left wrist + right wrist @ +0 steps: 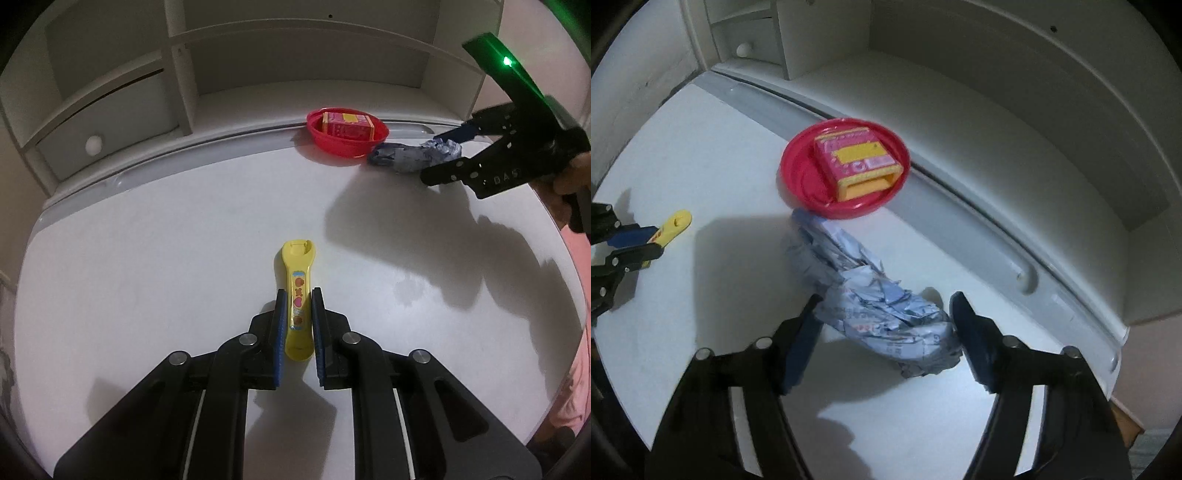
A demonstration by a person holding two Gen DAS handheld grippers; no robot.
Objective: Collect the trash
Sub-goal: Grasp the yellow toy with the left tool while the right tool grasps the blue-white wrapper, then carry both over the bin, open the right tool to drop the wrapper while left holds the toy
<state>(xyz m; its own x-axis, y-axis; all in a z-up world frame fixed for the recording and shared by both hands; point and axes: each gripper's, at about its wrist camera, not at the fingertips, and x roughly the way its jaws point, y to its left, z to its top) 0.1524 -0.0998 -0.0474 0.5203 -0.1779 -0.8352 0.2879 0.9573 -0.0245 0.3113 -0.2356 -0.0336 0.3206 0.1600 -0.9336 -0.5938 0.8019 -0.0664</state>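
The left gripper (298, 295) is reaching low over the white surface (147, 258), its fingers (279, 325) sitting on either side of a yellow wrapper (297, 295) that is lying flat there; the blue pads look to be touching its sides, though I cannot tell whether they are squeezing it.

The right gripper (884, 306) is hovering near the back of the surface with its fingers (971, 336) spread wide around a crumpled blue-and-white wad of paper (871, 295), not gripping it. The wad's far end is lying just beside a red bowl (798, 173), which is holding a pink and yellow box (857, 162). White shelves (258, 55) are standing behind the surface.
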